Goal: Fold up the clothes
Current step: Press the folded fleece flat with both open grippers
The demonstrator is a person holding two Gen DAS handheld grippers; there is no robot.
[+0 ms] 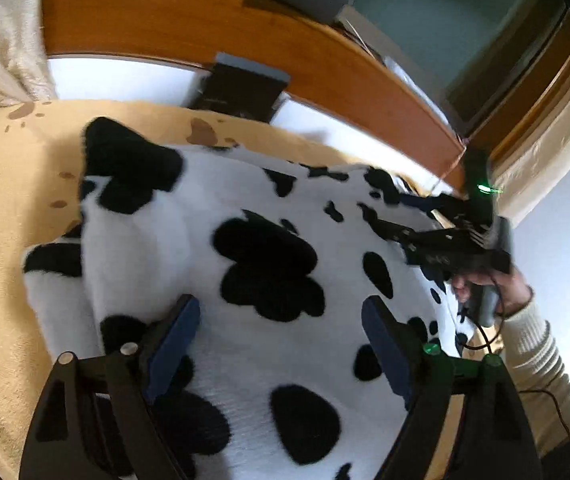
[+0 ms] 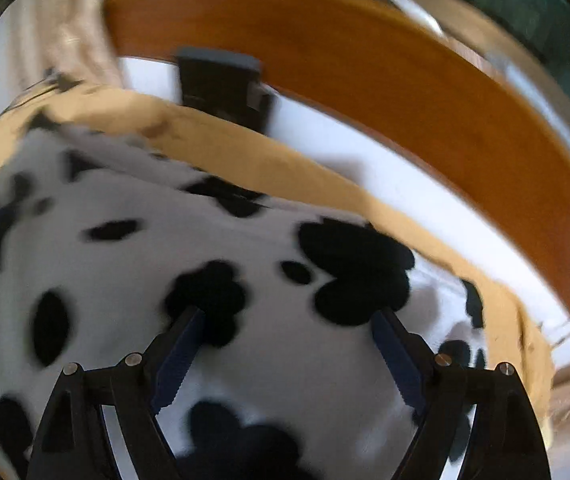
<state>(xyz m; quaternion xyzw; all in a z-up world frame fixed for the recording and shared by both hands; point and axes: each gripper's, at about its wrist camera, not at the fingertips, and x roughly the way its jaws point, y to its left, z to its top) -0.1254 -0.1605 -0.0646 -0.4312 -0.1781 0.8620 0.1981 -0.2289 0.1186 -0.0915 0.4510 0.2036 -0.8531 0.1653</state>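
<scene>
a: one wide sand-coloured fleece blanket with brown blotches (image 1: 13,184), spread over a bed below a curved orange-brown wooden board (image 1: 205,28). on top of it, lying broad and mostly flat, a white plush garment with black cow patches (image 1: 269,208).

b: doubled along its left side, going by the lower strip poking out there. fits a fold half made just as well as a garment merely rumpled; cannot settle which.

a: above the cloth, both tools. left gripper (image 1: 279,304) hanging over the near middle, jaws spread wide, nothing between them. right gripper (image 2: 287,314) out by the garment's right edge, jaws likewise parted and empty, held by a hand (image 1: 485,284) in a cream ribbed sleeve (image 1: 537,352).

b: for a clean fold: pinch only at an edge or corner, never mid-panel, to avoid bunching the thick pile. take matching points on both sides to keep the crease straight.

a: clamp fully before raising; slippery plush, probably. lift low, carry both sides at one pace, lay down edge on edge.

b: mind the blue ribbed pads (image 1: 173,344) too: bite the garment alone, not the blanket beneath.
</scene>
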